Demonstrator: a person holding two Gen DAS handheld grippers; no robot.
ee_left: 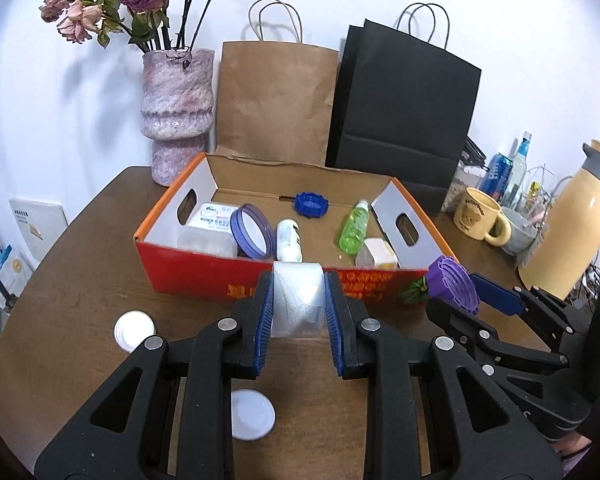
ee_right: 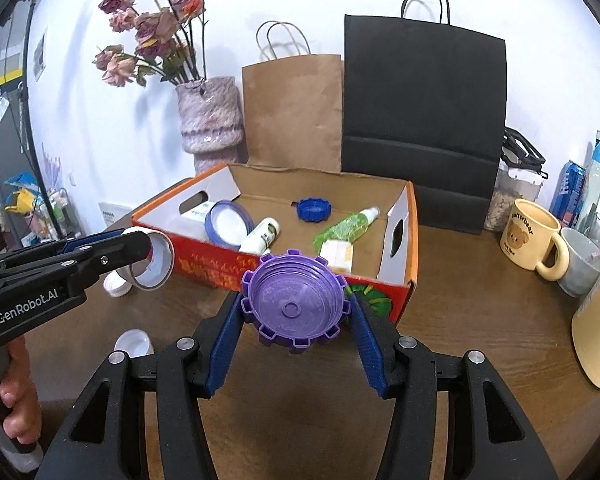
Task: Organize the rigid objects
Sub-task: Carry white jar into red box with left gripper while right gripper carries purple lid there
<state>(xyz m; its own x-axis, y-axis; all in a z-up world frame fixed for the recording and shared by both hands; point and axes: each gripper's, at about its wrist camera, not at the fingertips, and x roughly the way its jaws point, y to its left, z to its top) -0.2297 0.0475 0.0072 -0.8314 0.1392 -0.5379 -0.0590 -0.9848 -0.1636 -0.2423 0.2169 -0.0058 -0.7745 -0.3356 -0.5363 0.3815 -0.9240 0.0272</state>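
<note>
Left wrist view: the left gripper [ee_left: 298, 307] squeezes a roll of tape [ee_left: 297, 300] just in front of the red box [ee_left: 204, 270]. The right gripper [ee_right: 296, 326] is clamped on a purple lid [ee_right: 295, 306], near the box's front corner.

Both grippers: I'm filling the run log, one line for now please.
left gripper: tape roll | right gripper: purple lid | box: ahead
</note>
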